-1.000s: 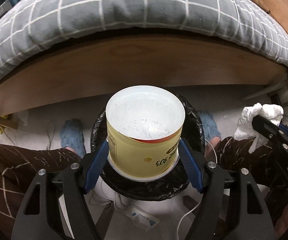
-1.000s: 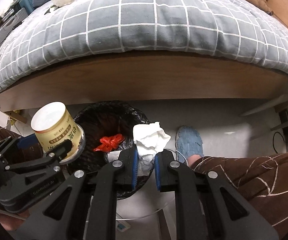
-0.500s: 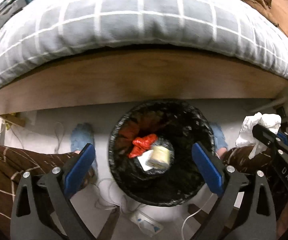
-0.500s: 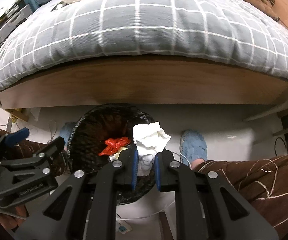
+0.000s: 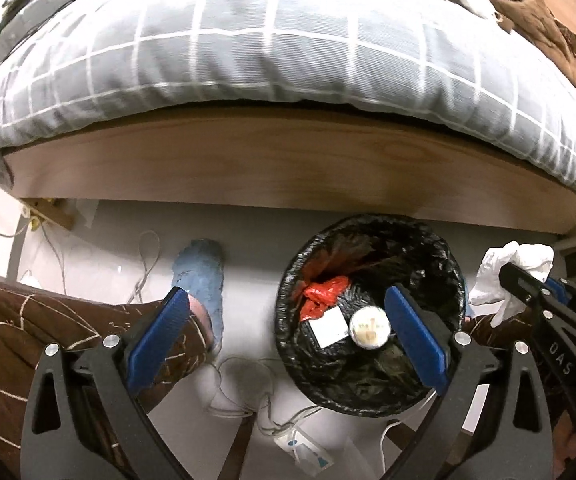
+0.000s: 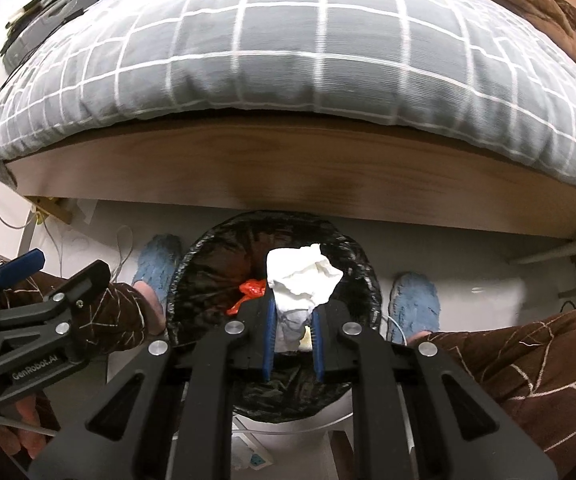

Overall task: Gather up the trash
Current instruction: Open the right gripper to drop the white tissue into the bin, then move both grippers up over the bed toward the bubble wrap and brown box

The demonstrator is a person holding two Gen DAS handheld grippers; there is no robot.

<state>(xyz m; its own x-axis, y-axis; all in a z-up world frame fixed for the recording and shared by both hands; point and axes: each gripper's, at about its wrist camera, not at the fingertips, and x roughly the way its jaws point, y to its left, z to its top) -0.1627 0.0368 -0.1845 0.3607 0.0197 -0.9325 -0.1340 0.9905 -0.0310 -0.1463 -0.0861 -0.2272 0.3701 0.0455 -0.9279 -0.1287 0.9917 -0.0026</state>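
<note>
Cup (image 5: 369, 327) now lies in bin (image 5: 453, 264), dropped by left claw (image 5: 288, 344), which gapes empty | right claw (image 6: 293, 334) clenches tissue (image 6: 302, 280) over bin | advice: release only while centred above rim.

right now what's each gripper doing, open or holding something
left gripper: open wide, holding nothing.
right gripper: shut on the crumpled white tissue, over the black-lined trash bin.

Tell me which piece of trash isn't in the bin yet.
The crumpled white tissue, pinched in the right hand-held gripper above the bin. The cup, red wrapper and white card already lie inside.
</note>
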